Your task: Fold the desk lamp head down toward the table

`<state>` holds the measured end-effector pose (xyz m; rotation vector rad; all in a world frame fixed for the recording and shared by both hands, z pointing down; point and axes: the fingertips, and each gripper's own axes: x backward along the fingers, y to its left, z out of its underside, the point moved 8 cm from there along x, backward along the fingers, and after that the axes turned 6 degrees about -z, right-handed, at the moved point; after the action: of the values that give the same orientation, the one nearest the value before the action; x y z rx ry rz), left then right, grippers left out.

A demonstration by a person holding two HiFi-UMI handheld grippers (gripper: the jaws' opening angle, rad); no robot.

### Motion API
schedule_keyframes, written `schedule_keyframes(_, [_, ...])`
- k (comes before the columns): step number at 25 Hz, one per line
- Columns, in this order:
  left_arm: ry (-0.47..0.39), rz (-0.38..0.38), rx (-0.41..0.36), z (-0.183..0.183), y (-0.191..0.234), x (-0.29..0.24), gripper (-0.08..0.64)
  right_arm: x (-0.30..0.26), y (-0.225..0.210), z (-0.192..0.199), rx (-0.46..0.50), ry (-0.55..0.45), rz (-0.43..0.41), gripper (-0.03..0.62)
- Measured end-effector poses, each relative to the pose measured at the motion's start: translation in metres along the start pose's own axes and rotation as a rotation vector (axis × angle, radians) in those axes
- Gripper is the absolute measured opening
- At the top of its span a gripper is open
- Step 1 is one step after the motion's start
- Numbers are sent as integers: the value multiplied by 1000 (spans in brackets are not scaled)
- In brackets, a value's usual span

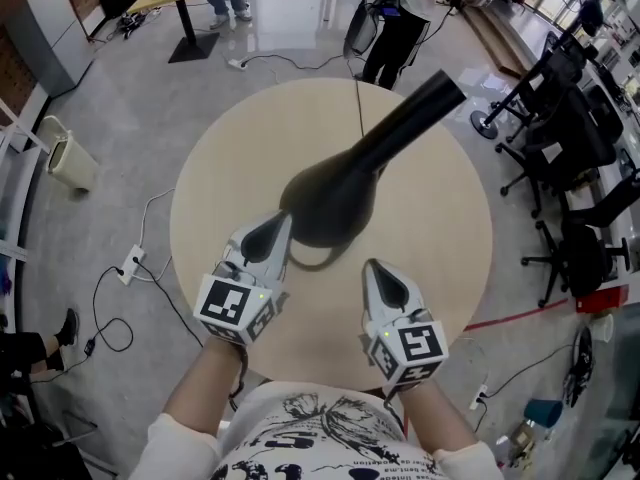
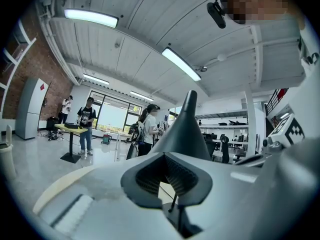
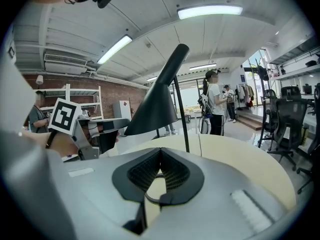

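A black desk lamp stands on the round beige table (image 1: 440, 238). Seen from above, its cone-shaped head (image 1: 335, 198) is tilted, with the narrow end (image 1: 440, 93) pointing to the far right. My left gripper (image 1: 272, 230) is shut and empty, its tip beside the wide left rim of the head. My right gripper (image 1: 383, 280) is also shut and empty, apart from the lamp, on the near side. In the left gripper view the lamp head (image 2: 186, 129) rises just behind the left gripper (image 2: 166, 155). In the right gripper view the lamp head (image 3: 155, 104) and its thin stem (image 3: 181, 114) stand beyond the right gripper (image 3: 160, 151).
The lamp's cord (image 1: 358, 108) runs off the table's far edge. Black office chairs (image 1: 570, 138) stand to the right. People (image 1: 395, 18) stand beyond the table. A power strip with cables (image 1: 130, 264) and a bin (image 1: 70, 158) lie on the floor at left.
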<state>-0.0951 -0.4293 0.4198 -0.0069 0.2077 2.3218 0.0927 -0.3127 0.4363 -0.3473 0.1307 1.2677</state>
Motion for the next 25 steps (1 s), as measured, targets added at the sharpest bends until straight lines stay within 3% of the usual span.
schedule_keyframes(10, [45,9,-23,-3,-6,5,-2,2,-4,2,-3,-4,3,9])
schedule_keyframes(15, [4,18,-6,-10,-40,28,-2,16,-14,-2,25,-47,9,9])
schedule_keyframes(25, [76,-31,3,20,-114,70,0,68,-11,-3,162,-102,-37,9])
